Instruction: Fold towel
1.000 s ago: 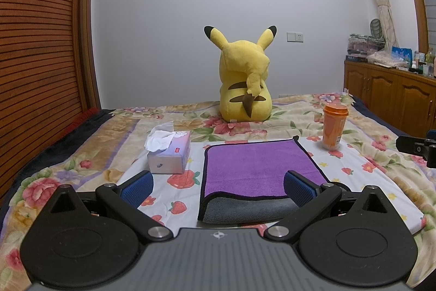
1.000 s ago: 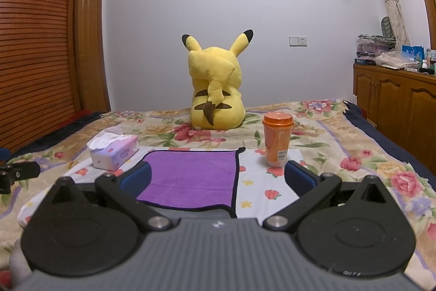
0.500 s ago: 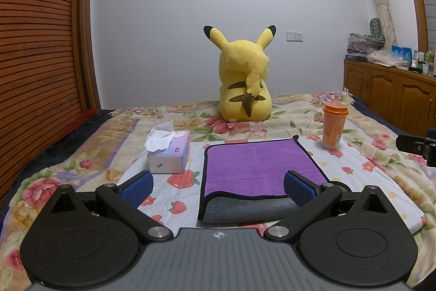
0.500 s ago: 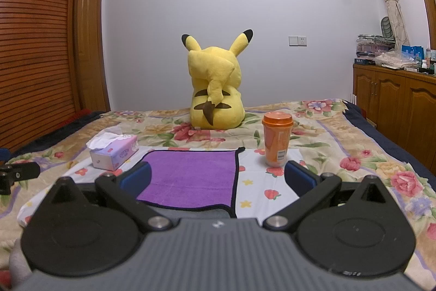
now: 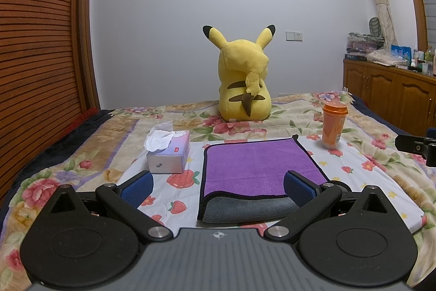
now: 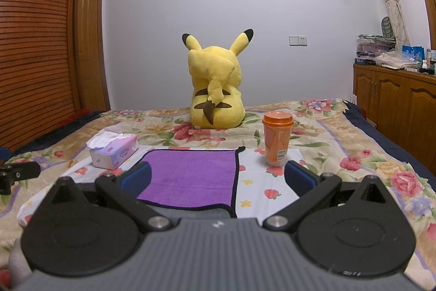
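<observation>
Gaping jaws above folded towel (image 5: 259,168)

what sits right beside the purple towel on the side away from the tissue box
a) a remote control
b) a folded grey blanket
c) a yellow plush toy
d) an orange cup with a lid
d: in the right wrist view the orange cup stands upright on the bed just off the purple towel's right edge, while the tissue box lies off its left edge.

Even dim indoor light, soft shadows, sharp focus, strong fisheye bending at edges
</observation>
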A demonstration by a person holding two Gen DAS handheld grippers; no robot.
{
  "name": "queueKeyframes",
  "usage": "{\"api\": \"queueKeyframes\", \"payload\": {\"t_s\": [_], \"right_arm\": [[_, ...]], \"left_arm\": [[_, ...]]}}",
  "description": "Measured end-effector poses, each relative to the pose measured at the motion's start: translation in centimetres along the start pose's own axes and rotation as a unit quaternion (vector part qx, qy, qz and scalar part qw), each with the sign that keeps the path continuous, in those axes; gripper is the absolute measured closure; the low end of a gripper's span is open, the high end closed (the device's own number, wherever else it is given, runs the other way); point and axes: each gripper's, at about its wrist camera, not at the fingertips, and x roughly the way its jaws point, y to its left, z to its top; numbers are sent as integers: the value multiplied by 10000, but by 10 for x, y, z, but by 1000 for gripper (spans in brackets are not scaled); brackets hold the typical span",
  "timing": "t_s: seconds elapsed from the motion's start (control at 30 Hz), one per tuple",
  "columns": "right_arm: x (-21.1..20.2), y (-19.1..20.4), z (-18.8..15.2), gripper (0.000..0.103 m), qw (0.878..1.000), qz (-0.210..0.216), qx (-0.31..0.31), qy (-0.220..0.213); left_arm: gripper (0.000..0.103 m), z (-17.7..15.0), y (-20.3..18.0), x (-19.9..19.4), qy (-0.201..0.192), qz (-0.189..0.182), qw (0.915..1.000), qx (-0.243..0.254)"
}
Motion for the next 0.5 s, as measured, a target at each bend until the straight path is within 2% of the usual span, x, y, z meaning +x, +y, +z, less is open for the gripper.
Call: {"api": "queueKeyframes", "payload": {"t_s": [0.5], "right_arm": [[0, 1, 0, 0, 10000, 1, -12, 18]], "left_arm": [[0, -1, 3, -3, 39, -11, 10000, -3]]}}
